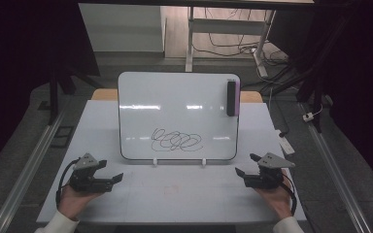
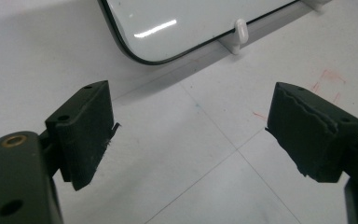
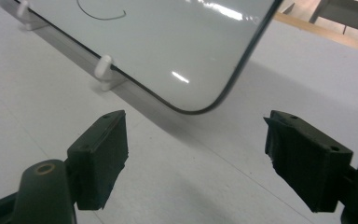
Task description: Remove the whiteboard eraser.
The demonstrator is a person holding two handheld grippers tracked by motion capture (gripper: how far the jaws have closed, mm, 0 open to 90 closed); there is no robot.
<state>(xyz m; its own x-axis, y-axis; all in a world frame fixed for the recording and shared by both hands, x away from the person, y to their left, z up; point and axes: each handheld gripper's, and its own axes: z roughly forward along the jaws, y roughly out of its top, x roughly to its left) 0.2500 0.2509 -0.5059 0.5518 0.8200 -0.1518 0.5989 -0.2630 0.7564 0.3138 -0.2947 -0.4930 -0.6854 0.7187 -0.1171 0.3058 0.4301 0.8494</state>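
Observation:
A whiteboard [image 1: 175, 104] leans upright on small white clips at the middle of the table, with a black scribble [image 1: 177, 140] low on its face. A black and purple eraser [image 1: 231, 98] clings to its upper right corner. My left gripper [image 1: 110, 171] rests low at the table's front left, open, with nothing between its jaws. My right gripper [image 1: 246, 165] mirrors it at the front right, open and empty too. The left gripper view has the board's lower corner [image 2: 140, 53] beyond the open gripper [image 2: 189, 128]. The right gripper view shows the other lower corner [image 3: 200, 105] past that gripper [image 3: 196, 151].
The white table [image 1: 175, 194] carries faint red marks [image 1: 171, 189] in front of the board. A white clip [image 2: 240, 32] holds the board's bottom edge. Cables and table legs lie on the floor behind, and metal rails run along both sides.

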